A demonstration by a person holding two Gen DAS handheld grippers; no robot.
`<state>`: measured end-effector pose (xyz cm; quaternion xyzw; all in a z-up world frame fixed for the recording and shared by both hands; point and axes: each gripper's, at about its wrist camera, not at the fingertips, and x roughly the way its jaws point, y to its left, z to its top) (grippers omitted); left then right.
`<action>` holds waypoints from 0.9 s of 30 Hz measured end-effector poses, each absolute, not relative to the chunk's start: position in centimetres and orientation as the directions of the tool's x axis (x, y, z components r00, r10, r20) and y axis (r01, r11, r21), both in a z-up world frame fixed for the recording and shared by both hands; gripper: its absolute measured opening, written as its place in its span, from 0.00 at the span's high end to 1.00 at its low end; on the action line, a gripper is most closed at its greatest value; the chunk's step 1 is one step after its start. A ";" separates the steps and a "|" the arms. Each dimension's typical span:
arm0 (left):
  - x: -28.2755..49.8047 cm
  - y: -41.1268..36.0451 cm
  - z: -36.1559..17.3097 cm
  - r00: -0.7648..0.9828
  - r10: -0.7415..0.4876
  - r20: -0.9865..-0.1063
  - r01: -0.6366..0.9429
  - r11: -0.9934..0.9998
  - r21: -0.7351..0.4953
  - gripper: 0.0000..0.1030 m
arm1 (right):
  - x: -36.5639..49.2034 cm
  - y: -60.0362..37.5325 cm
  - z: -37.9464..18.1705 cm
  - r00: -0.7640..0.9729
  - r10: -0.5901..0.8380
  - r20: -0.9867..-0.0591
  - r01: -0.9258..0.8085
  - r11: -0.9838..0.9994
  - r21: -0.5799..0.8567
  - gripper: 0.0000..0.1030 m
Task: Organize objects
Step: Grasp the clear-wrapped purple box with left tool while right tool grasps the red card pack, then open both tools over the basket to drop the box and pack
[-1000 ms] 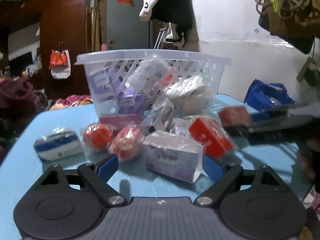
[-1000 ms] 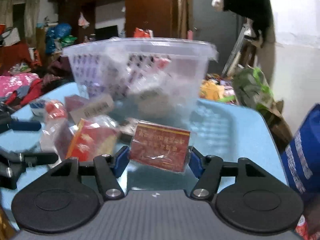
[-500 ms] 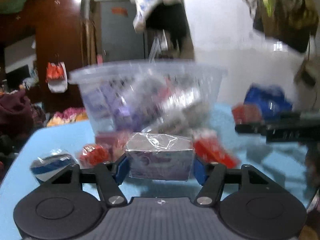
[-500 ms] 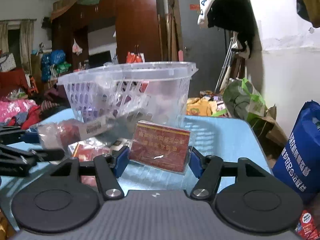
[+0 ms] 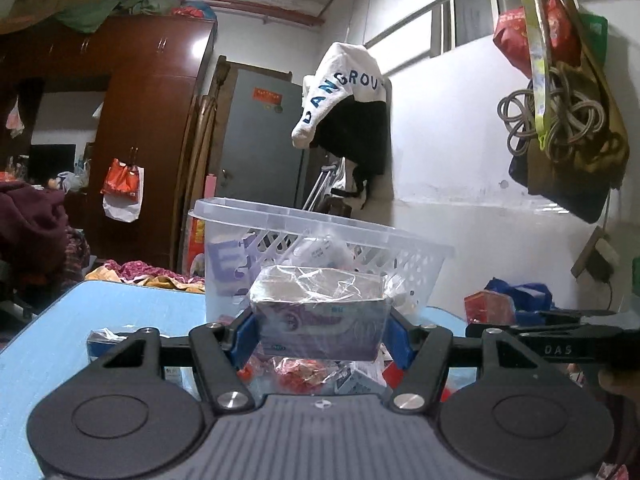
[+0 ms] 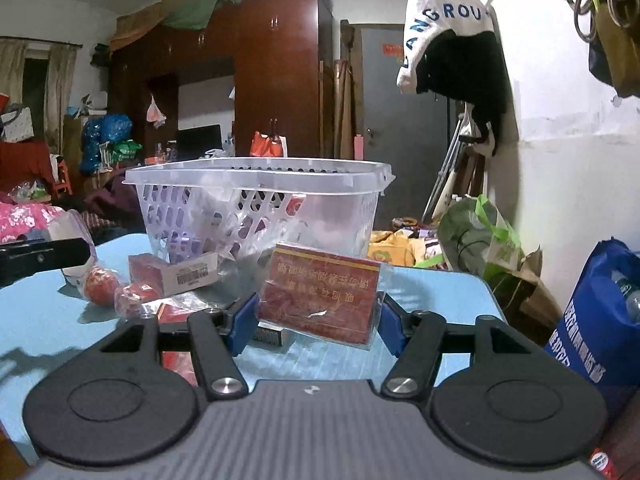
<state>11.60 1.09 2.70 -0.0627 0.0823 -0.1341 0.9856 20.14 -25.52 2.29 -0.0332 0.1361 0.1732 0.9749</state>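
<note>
Both grippers loaded, items held up in front of basket for drop-in.

Purple wrapped box (image 5: 320,326) is clamped between the pads of the left gripper (image 5: 322,334), lifted clear of the blue table (image 5: 120,308), likely so it can be carried over the rim of the clear plastic basket (image 5: 320,228) just behind. Red packet (image 6: 320,294) is pinched flat-face-forward in the right gripper (image 6: 316,320), tilted slightly, near the basket (image 6: 256,176) wall. Basket is seen partly filled already. Loose items are left on the table: red wrapped balls (image 6: 100,280), barcode box (image 6: 176,270). Rim clearance is judged the next need for both.
</note>
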 end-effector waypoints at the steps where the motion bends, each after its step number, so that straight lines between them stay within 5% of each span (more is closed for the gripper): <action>1: 11.6 0.9 2.7 0.951 -0.272 -0.145 0.253 0.958 -0.136 0.35 | 20.1 -25.5 2.3 0.904 0.328 -0.274 -0.346 0.938 -0.020 0.37; 10: 11.4 1.5 2.6 0.952 -0.271 -0.141 0.253 0.958 -0.134 0.35 | 19.6 -25.3 2.4 0.914 0.320 -0.250 -0.338 0.941 -0.032 0.37; 18: 13.6 1.9 9.9 0.961 -0.270 -0.056 0.261 0.956 -0.134 0.35 | 17.9 -23.1 9.5 0.904 0.424 -0.048 -0.427 0.901 -0.081 0.37; 25: 23.3 1.4 15.2 0.948 -0.246 -0.200 0.213 0.961 -0.175 0.31 | 27.2 -18.8 14.6 0.914 0.361 -0.186 -0.390 0.907 -0.158 0.35; 26: 24.5 1.1 15.0 0.946 -0.239 -0.219 0.206 0.965 -0.163 0.27 | 28.0 -18.6 14.4 0.913 0.361 -0.189 -0.391 0.908 -0.152 0.27; 27: 25.7 0.7 14.7 0.942 -0.222 -0.253 0.191 0.971 -0.143 0.11 | 28.6 -18.4 14.3 0.911 0.360 -0.201 -0.392 0.908 -0.148 0.09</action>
